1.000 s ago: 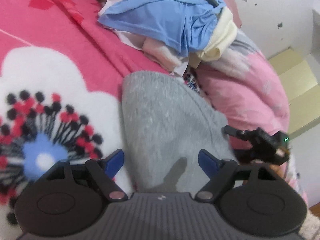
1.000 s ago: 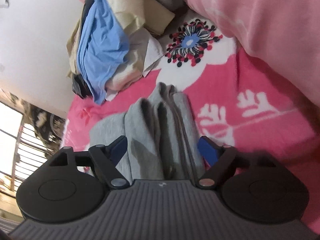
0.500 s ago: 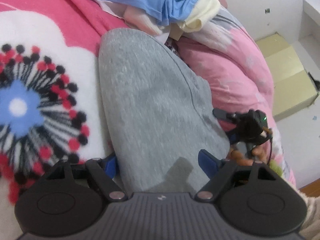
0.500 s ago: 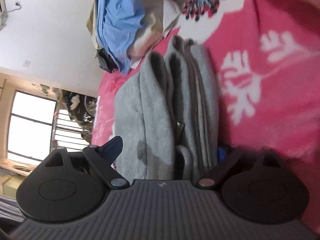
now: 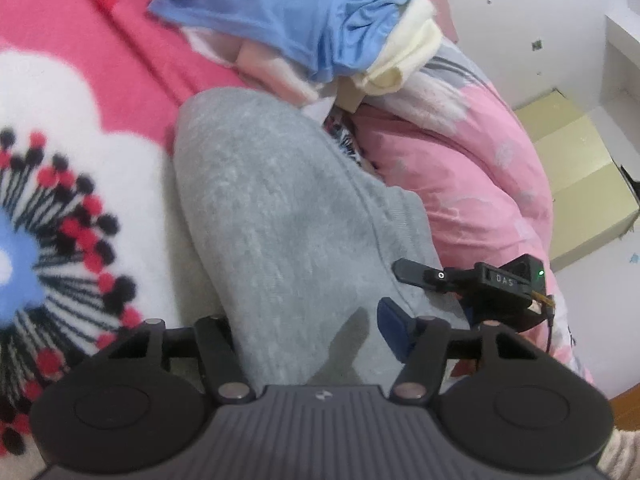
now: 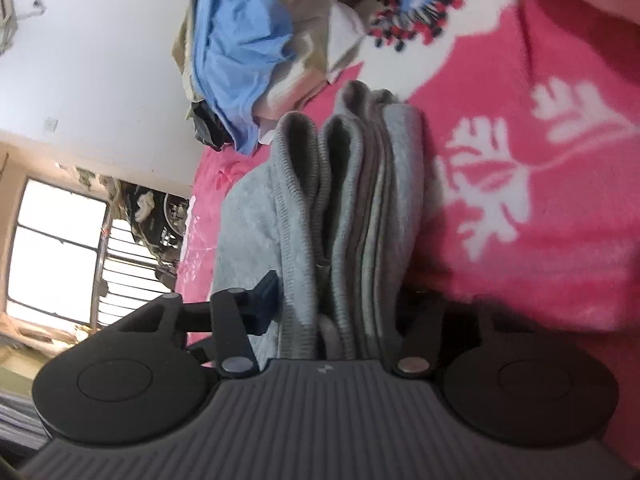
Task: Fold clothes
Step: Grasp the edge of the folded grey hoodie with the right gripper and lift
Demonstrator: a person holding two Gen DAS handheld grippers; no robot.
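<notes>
A folded grey garment (image 5: 272, 220) lies on the pink flowered blanket (image 5: 80, 80). My left gripper (image 5: 308, 328) straddles its near end, one finger slid under the cloth at the left, the blue pad (image 5: 394, 326) on top at the right; the jaws stand wide apart. In the right wrist view the garment (image 6: 352, 200) shows as a thick stack of layers. My right gripper (image 6: 340, 304) straddles the stack's edge, its left pad (image 6: 264, 300) against the cloth and its right finger hidden under it. The right gripper also shows in the left wrist view (image 5: 472, 284).
A heap of clothes topped by a blue one (image 5: 288, 12) lies at the far end of the bed, also in the right wrist view (image 6: 240, 52). A pale pink quilt (image 5: 460, 168) lies at the right. A cardboard box (image 5: 580, 184) stands on the floor. A window (image 6: 60, 256) is at the left.
Both grippers have pushed onto the grey garment's edges, fingers sliding under and over the cloth. The right gripper's jaws have narrowed onto the stack and the view has tilted.
</notes>
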